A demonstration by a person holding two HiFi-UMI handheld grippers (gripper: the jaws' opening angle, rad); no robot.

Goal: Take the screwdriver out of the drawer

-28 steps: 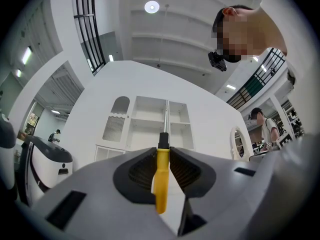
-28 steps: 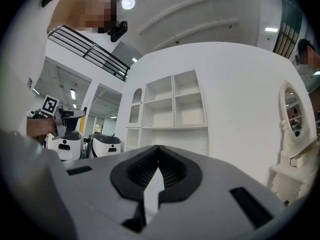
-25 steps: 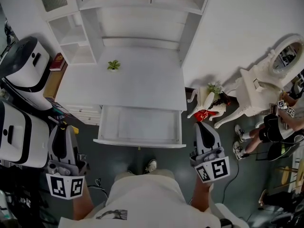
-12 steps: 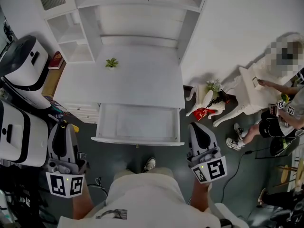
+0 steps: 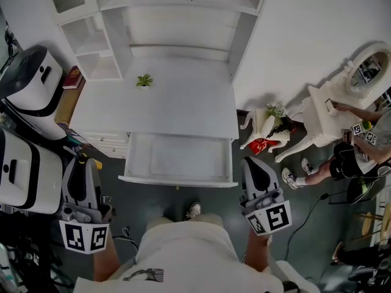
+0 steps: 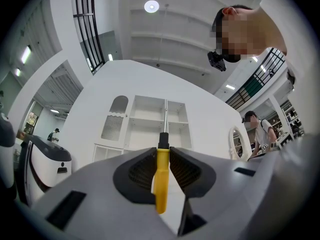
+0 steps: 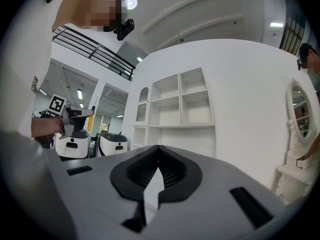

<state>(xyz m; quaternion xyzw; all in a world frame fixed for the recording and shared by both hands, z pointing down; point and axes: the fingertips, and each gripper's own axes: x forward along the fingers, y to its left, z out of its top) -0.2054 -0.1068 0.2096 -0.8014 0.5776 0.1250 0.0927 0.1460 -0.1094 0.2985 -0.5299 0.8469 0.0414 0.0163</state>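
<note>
Head view: drawer (image 5: 177, 180) pulled out under white desk (image 5: 183, 108). Left gripper (image 5: 81, 163), just left of drawer, clamps screwdriver (image 6: 161, 184) by yellow handle, shaft sticking out ahead. Right gripper (image 5: 253, 162), right of drawer, jaws together, empty.

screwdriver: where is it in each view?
Head view: screwdriver shows only as a yellow speck at the left tool's tip, lower left.
Left gripper view: centre, upright, handle clamped between the jaws.
Right gripper view: probably the tiny yellow strip at far left, too small to be sure.
Shared landmark: shelf unit.
</note>
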